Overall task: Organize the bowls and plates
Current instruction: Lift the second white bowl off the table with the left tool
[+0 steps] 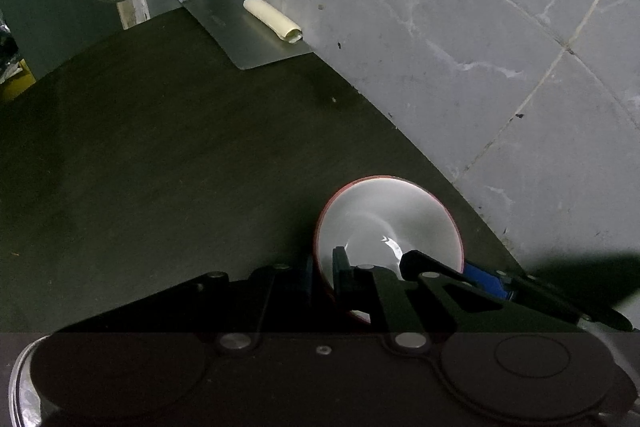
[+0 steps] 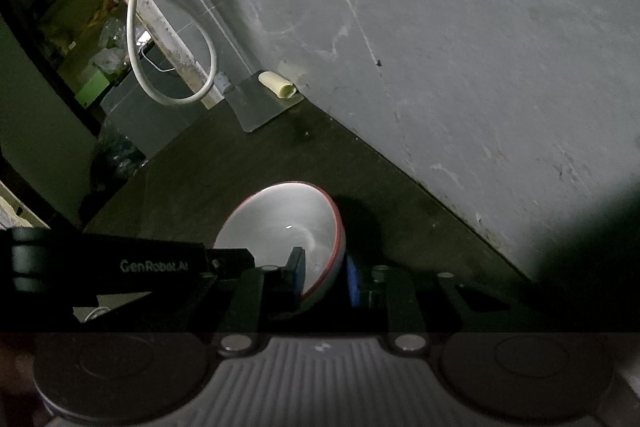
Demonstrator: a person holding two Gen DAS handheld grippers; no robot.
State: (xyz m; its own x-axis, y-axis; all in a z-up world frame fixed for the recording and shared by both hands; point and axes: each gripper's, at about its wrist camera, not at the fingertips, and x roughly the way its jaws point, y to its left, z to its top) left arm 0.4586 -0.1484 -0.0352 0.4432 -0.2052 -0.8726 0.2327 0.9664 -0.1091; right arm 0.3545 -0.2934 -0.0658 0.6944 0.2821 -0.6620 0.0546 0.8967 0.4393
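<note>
White lettering "GenRobot.AI" runs along the left gripper [image 2: 224, 261] at the left of the right wrist view. Both it and the right gripper [image 2: 326, 277] are clamped on the rim of the red-edged white bowl [image 2: 280, 223], low centre on the dark desk [image 1: 160, 167].
</note>
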